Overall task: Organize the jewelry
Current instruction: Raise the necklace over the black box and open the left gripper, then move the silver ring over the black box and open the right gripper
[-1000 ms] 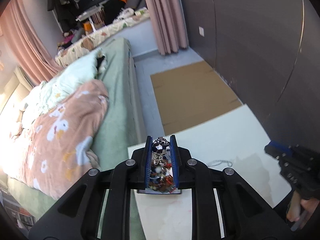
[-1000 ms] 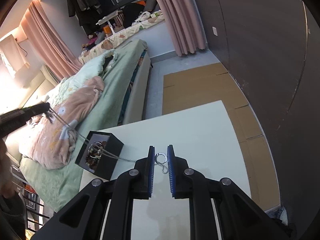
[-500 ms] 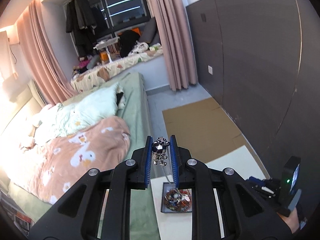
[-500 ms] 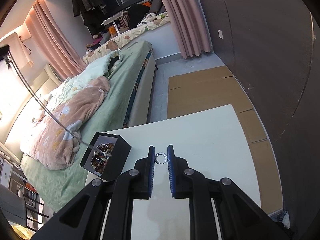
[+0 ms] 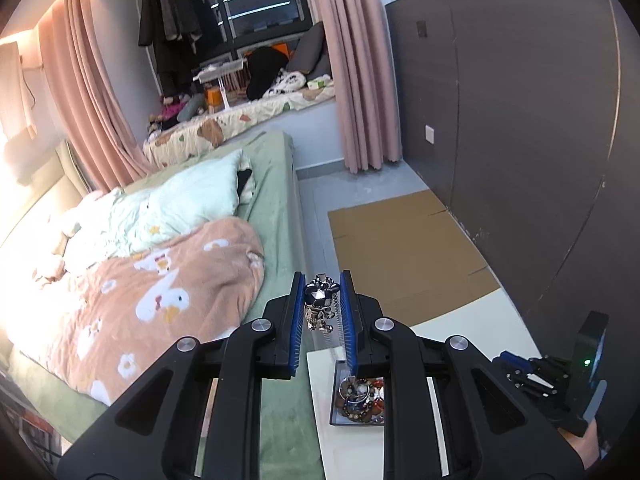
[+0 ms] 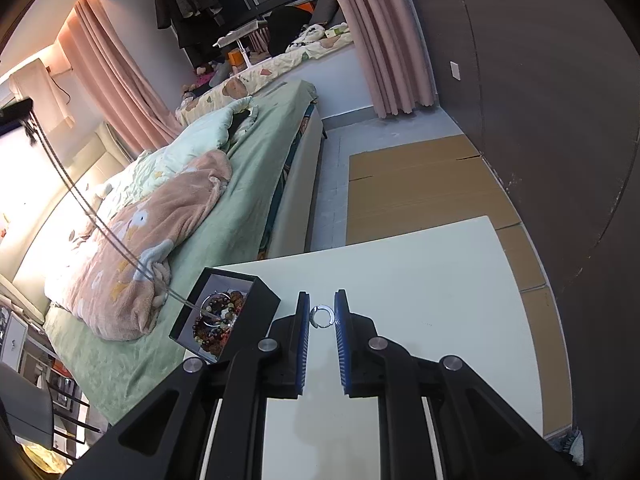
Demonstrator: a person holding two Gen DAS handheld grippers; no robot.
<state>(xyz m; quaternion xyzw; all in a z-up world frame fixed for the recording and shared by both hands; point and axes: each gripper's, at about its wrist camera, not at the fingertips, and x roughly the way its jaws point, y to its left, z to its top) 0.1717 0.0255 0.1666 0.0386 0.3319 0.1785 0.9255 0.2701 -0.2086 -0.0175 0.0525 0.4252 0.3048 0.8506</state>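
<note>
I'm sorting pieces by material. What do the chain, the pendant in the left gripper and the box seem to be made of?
Chain: silvery metal links, glinting. Pendant: polished metal, possibly faceted stones; bright mirror-like highlights. Box: matte black, likely card or plastic, with a pale lining; too unclear to say which.

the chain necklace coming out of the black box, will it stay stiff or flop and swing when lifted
Probably floppy: the chain is taut only because the left gripper grips its pendant. Its lower end lies among beads in the black box, so it may snag.
</note>
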